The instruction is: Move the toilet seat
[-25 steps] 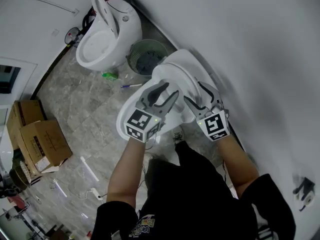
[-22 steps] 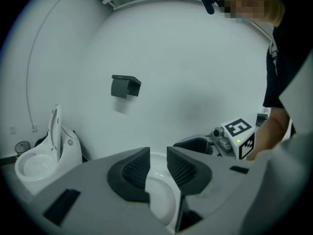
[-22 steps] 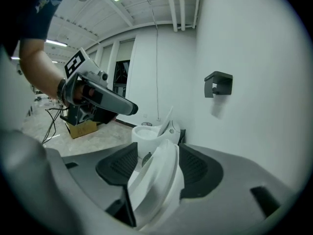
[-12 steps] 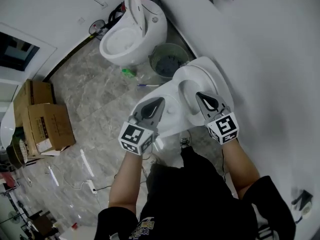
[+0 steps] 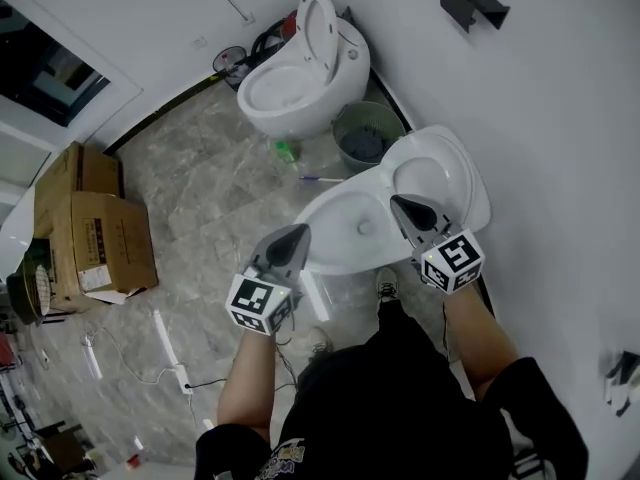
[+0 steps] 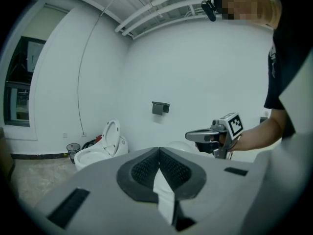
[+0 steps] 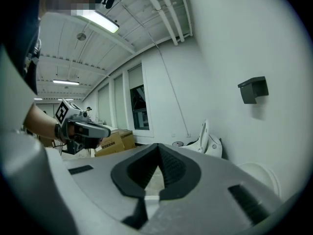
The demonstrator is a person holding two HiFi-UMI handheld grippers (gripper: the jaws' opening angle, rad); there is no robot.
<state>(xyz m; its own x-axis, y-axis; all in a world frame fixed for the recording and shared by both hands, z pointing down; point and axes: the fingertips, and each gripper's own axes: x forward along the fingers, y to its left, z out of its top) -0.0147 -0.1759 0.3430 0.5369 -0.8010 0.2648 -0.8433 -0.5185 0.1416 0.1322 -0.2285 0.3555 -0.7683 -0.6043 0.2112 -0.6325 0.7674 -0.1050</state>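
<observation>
The near white toilet's bowl [image 5: 345, 233] lies below me, and its seat [image 5: 440, 173] stands raised toward the wall. My left gripper [image 5: 297, 233] hovers at the bowl's left rim, shut, with nothing between its jaws. My right gripper [image 5: 397, 203] hangs over the seat's front edge, also shut and empty. In the left gripper view the closed left gripper [image 6: 159, 151] points at the wall, with the right gripper [image 6: 188, 136] across from it. In the right gripper view the closed right gripper [image 7: 157, 148] faces the left gripper [image 7: 105, 129], and the seat [image 7: 259, 175] shows at the lower right.
A second toilet [image 5: 300, 73] with its lid up stands farther along the wall, a grey bin [image 5: 365, 138] between the two. Cardboard boxes [image 5: 95, 233] sit at the left on the marble floor. A dark holder [image 5: 470, 3] is fixed to the wall. My feet stand by the bowl.
Both grippers went from open to shut. They drew back from over the toilet toward the person, and the left one moved down and left.
</observation>
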